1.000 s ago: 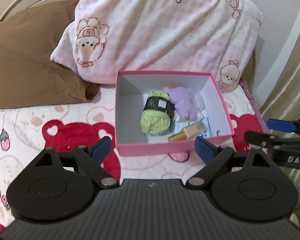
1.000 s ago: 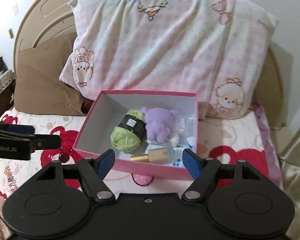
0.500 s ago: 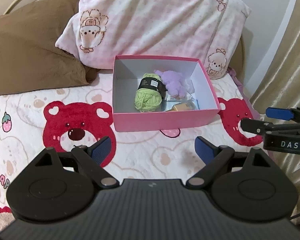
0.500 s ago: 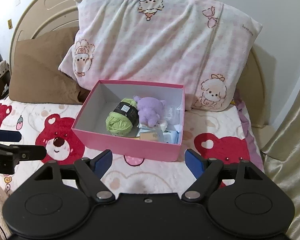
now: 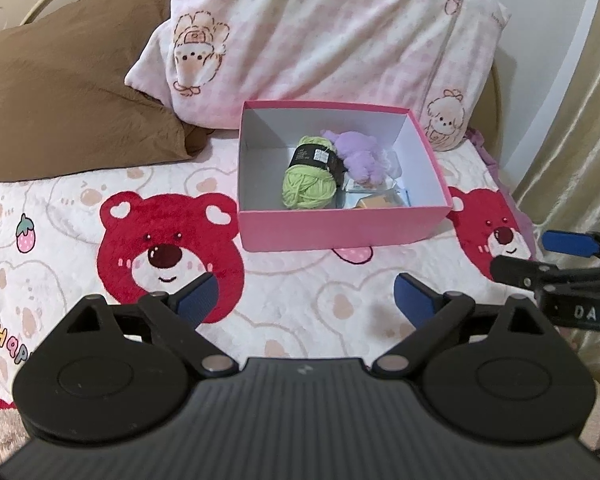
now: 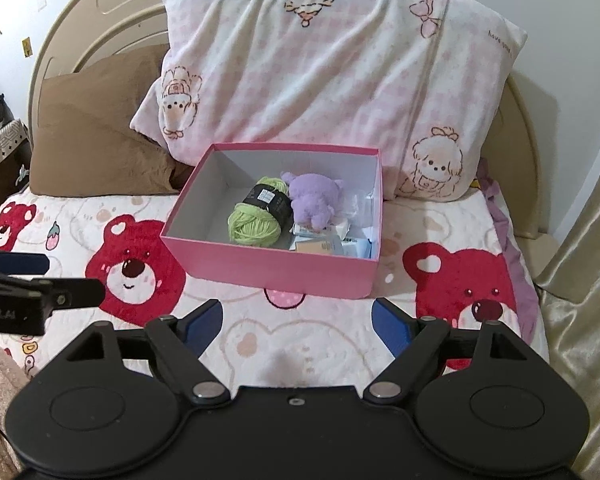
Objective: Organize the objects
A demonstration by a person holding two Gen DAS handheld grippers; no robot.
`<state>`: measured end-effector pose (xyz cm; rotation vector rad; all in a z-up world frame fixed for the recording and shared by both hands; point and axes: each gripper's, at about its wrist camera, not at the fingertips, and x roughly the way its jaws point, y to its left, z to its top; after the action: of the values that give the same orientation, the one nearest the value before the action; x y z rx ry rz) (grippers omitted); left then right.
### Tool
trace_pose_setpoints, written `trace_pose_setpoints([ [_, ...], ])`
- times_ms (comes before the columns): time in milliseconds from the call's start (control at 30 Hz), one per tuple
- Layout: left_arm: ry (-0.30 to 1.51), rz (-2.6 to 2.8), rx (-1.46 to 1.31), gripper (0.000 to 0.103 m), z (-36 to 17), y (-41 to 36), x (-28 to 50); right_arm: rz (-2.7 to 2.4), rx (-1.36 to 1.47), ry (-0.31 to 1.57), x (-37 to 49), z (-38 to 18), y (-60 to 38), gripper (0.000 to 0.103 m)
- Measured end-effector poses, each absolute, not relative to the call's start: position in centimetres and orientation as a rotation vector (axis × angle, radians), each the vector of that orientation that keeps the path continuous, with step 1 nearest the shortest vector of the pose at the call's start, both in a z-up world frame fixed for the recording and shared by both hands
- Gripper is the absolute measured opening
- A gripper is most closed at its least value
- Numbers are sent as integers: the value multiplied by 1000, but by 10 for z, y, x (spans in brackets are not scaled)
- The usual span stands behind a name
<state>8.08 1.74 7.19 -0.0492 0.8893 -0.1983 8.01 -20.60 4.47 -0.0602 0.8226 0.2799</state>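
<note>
Left gripper: jaws opening, nothing between | Right gripper: jaws apart, empty | Pink box: on bedspread against pillow, ahead of both | Contents: green yarn, purple plush, gathered inside, apparently stowed.
</note>
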Motion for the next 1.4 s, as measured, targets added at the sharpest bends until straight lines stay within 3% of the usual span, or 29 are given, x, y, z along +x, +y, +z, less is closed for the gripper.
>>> trace_pose_setpoints([
  [133,895,-205,-51,98,67,17,81,278,-54,829,76,42,-203,87],
  [300,889,-204,-52,103,66,17,80,253,-38,837,72,40,-203,98],
  [1400,1040,-115,-62,103,55,25,81,161,-21,874,64,47,-212,98],
])
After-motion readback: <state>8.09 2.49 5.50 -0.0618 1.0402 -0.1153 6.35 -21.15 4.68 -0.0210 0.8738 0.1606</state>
